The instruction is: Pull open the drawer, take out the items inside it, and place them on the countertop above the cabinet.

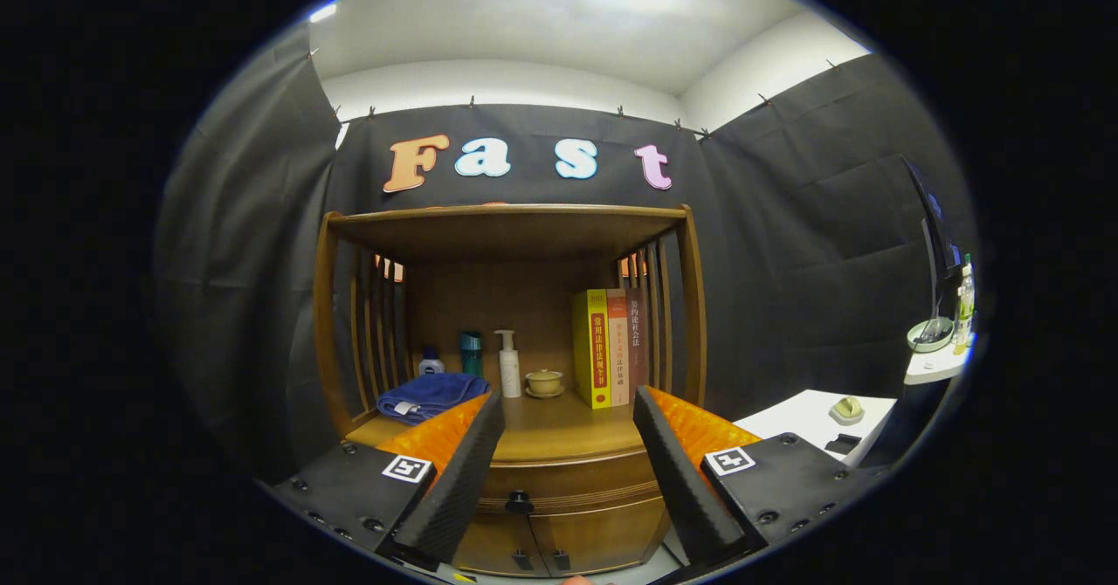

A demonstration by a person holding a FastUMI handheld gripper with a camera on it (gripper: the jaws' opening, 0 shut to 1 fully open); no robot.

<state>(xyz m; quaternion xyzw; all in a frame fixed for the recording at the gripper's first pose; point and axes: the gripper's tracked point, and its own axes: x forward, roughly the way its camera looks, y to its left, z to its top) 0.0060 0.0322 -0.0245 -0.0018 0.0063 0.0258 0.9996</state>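
A wooden cabinet (576, 515) stands straight ahead, with a slatted shelf frame above its countertop (559, 432). Its drawer front (576, 487) is closed, and a small dark knob (519, 502) sits at its middle. My gripper (568, 410) is open, its two fingers spread wide. The knob lies low in the gap between the fingers, nearer the left one, and some way beyond them. Nothing is held. The drawer's contents are hidden.
On the countertop lie a folded blue towel (432, 395), a small bottle (430, 361), a teal flask (472, 354), a white pump bottle (508, 364), a lidded cup on a saucer (544, 382) and upright books (609, 347). Below the drawer are two doors (546, 550). A white table (817, 419) stands to the right.
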